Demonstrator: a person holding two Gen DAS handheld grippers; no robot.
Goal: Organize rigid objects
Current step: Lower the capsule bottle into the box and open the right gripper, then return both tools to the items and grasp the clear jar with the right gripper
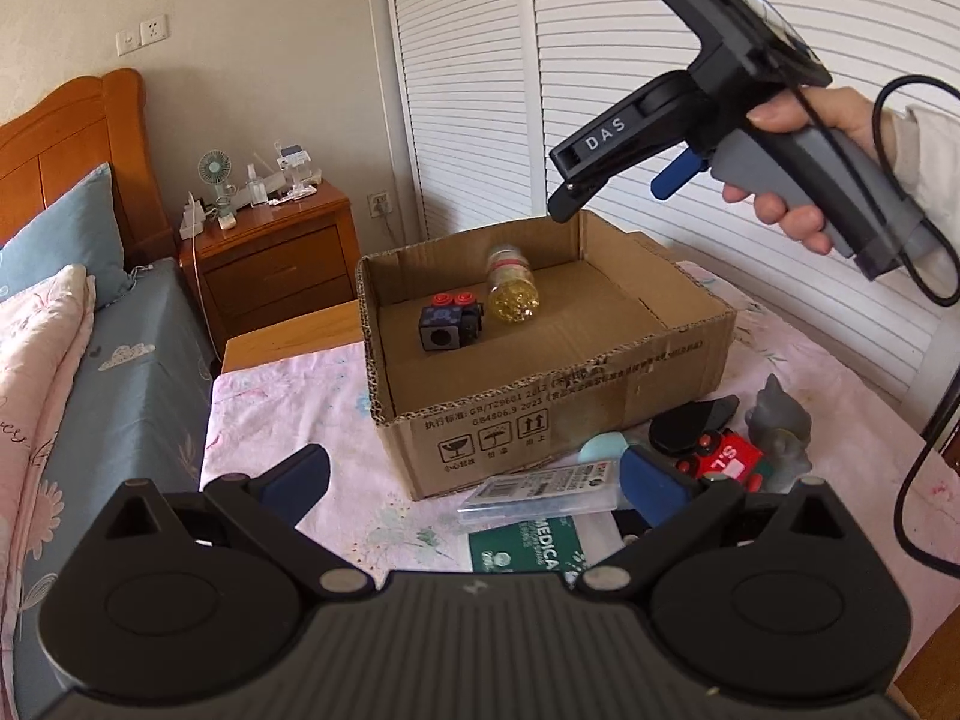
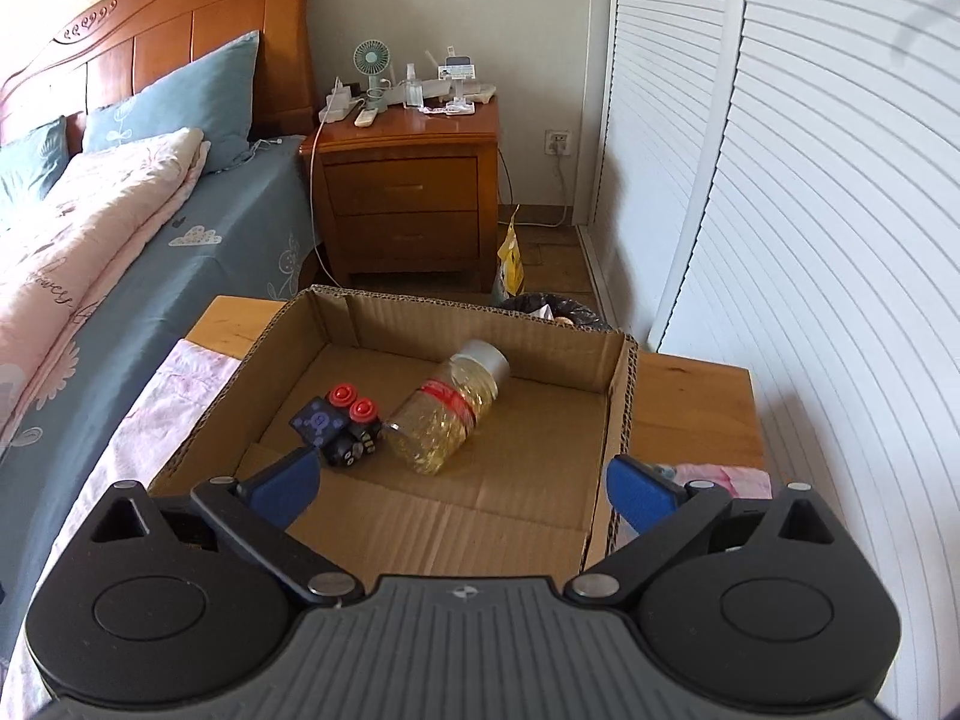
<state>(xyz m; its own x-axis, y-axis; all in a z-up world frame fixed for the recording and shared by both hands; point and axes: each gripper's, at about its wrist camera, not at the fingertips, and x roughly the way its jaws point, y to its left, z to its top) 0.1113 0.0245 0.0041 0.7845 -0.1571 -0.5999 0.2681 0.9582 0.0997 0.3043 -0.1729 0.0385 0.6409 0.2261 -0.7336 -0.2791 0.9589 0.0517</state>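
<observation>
Left gripper (image 1: pixel 474 477): jaws wide, empty, directly above the loose items at the cardboard box's (image 1: pixel 600 414) near outer wall. The clear case (image 1: pixel 540 489) lies nearest, its long axis crosswise to the fingers. Right gripper (image 2: pixel 462 489): wide, empty, over the box, where the bottle (image 2: pixel 447 414) and black toy (image 2: pixel 342 426) lie.

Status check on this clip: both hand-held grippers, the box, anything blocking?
Left hand-held gripper open, empty. Right hand-held gripper open, empty, above cardboard box. Bottle and black toy inside. Red toy car, grey figure still outside. Nothing blocking.
</observation>
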